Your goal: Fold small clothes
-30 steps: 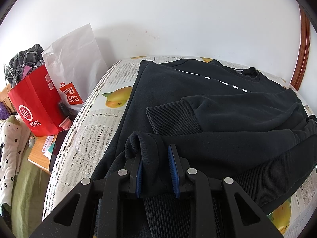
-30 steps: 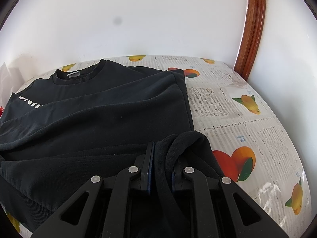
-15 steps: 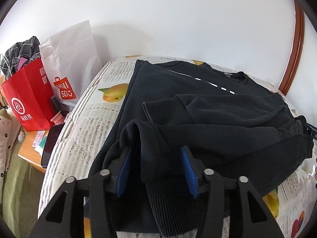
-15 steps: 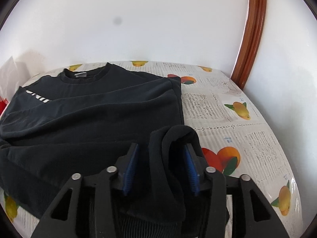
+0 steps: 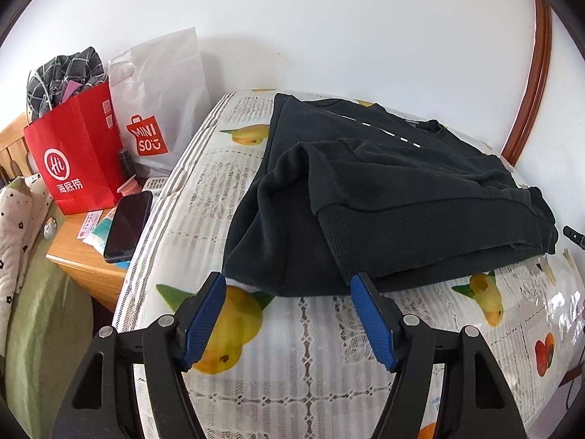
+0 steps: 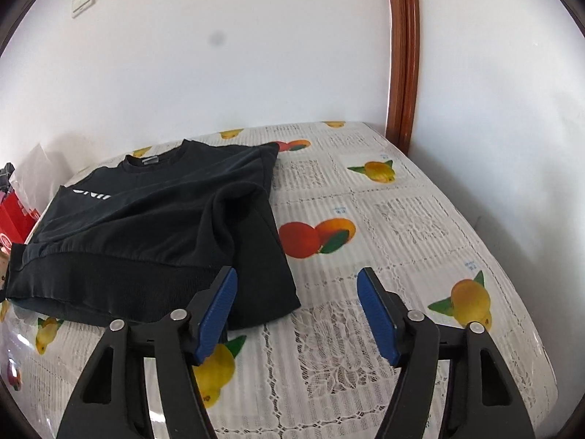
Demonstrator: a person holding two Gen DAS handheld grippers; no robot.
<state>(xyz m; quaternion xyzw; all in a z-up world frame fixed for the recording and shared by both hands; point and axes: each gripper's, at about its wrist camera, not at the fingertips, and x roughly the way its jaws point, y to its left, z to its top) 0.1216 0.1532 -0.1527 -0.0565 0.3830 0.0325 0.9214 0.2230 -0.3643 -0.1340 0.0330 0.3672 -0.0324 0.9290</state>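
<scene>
A black sweatshirt (image 5: 384, 197) lies folded on the fruit-print tablecloth (image 5: 310, 347), its ribbed hem doubled up over the body and its collar at the far end. It also shows in the right wrist view (image 6: 153, 230). My left gripper (image 5: 289, 285) is open and empty, just in front of the sweatshirt's near left corner. My right gripper (image 6: 296, 281) is open and empty, just in front of the near right corner, its left finger (image 6: 215, 311) overlapping the cloth's edge in the view.
A red paper bag (image 5: 73, 153) with clothes and a white MINISO bag (image 5: 157, 106) stand left of the table. A phone (image 5: 128, 225) lies on a wooden stand below them. A wooden door frame (image 6: 402, 55) rises at the far right corner.
Both grippers were shut on the sweatshirt's hem corners, then opened and let go. Both have since pulled back toward the near edge, leaving the hem folded over the body.
</scene>
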